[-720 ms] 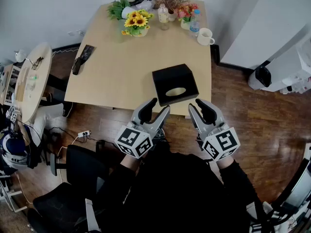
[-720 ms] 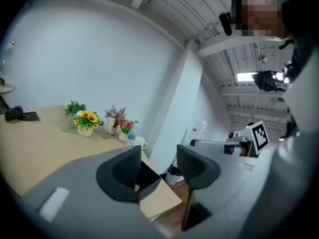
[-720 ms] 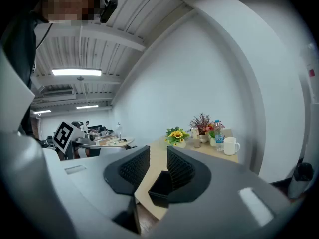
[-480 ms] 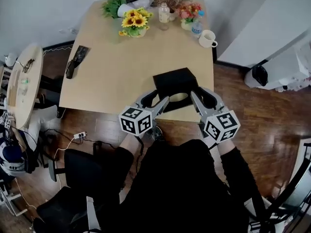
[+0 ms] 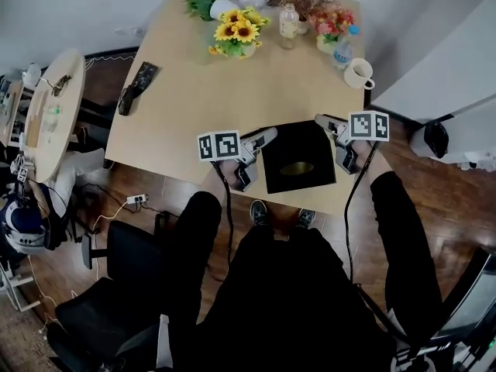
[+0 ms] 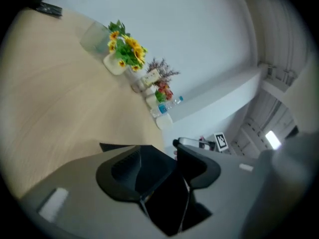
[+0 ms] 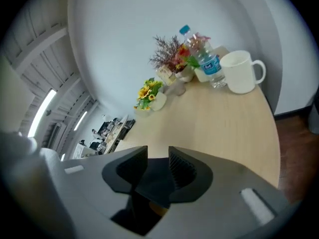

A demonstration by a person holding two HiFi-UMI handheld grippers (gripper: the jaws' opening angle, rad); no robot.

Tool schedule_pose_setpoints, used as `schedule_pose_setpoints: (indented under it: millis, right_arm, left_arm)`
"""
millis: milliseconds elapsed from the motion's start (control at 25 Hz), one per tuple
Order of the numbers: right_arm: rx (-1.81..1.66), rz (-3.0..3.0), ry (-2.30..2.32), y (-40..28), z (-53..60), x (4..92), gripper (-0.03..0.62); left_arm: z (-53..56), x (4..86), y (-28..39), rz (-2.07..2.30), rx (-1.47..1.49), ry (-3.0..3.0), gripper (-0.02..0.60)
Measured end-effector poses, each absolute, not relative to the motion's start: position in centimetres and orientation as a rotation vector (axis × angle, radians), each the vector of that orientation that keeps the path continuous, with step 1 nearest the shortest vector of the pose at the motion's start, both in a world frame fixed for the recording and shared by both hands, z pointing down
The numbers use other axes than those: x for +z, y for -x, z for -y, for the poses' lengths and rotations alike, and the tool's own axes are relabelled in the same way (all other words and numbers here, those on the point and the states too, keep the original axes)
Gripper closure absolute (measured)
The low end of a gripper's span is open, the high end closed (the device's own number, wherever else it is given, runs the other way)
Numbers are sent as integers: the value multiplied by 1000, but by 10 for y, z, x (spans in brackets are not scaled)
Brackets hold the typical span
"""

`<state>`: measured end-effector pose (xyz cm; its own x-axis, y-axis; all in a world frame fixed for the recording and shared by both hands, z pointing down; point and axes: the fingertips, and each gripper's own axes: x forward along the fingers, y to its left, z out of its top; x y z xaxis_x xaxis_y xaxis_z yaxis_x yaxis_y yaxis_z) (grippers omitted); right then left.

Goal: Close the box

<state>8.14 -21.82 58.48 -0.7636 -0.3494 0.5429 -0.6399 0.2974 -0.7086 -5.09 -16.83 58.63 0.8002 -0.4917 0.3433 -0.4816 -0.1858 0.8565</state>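
A black box (image 5: 298,157) with an oval opening in its top stands near the front edge of the wooden table (image 5: 194,107). My left gripper (image 5: 256,157) is at the box's left side, jaws open and pointing at it. On the box's right side is my right gripper (image 5: 335,142), also open. In the left gripper view the box's dark surface (image 6: 164,203) fills the gap of the left gripper (image 6: 158,158). The right gripper view shows the box (image 7: 149,188) beyond the spread pads of the right gripper (image 7: 158,166). No pad visibly presses on the box.
At the table's far end stand a sunflower vase (image 5: 236,37), other flowers, a water bottle (image 5: 341,49) and a white mug (image 5: 359,74). A dark flat object (image 5: 133,90) lies at the left edge. A round side table (image 5: 50,118) and an office chair (image 5: 116,285) stand left.
Both grippers have moved forward from in front of the table's edge to either side of the black box. The box has stayed in place.
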Motion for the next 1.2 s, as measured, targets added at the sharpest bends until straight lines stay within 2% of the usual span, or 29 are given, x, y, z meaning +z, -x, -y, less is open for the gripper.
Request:
schedule_pose_setpoints:
  millis: [160, 400, 680, 1040, 1200]
  right_arm:
    - [1361, 2235, -735, -62, 206, 600, 453]
    - [1276, 2200, -817, -64, 210, 609, 453]
    - [1195, 2421, -1008, -75, 211, 558, 465]
    - [515, 2651, -652, -29, 89, 512, 448]
    - [547, 2687, -720, -40, 35, 487, 448]
  left_arm:
    - [166, 596, 40, 725, 97, -1819, 370]
    - [168, 593, 34, 783, 139, -1900, 374]
    - [155, 549, 29, 852, 111, -2176, 374]
    - [71, 547, 2, 864, 614, -2958, 373]
    - [28, 550, 3, 747, 803, -3163, 373]
